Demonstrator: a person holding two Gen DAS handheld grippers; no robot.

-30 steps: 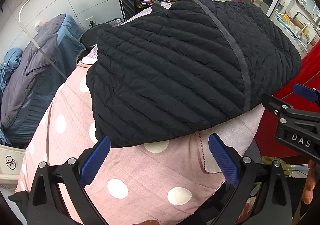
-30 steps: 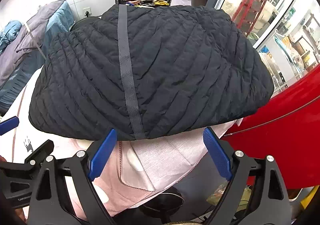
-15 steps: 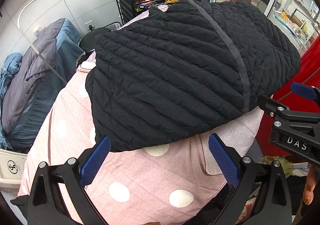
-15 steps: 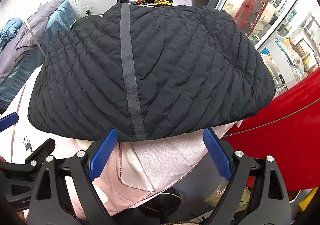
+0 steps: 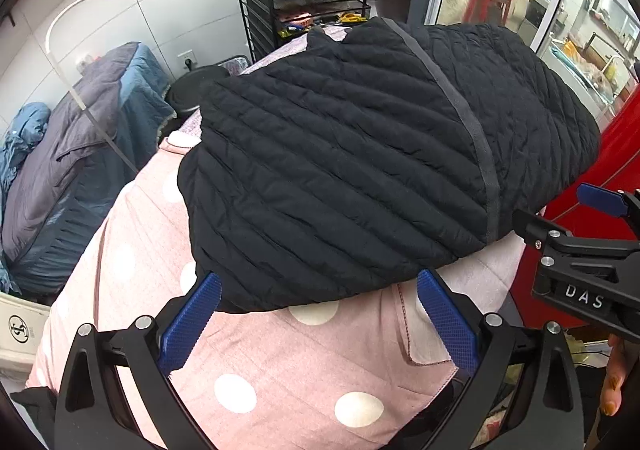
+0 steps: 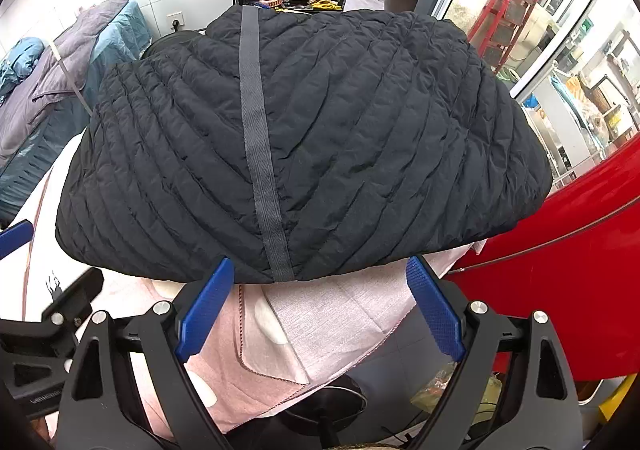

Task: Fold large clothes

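Jacket [image 5: 360,177]: lay folded on pink cloth [image 5: 280,370].
Left gripper [image 5: 320,314]: spread wide — held nothing.
Right gripper [image 6: 320,302]: spread wide — empty, near hem.

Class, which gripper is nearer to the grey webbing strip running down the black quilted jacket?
Right. The right gripper sits open at the jacket's near hem with the grey webbing strip ending between its fingers; the left gripper is open further left along the black quilted jacket.

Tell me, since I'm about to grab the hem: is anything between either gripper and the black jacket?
Nothing visible. The left gripper and right gripper both sit open just short of the jacket's near edge, with only the pink spotted cloth beneath.
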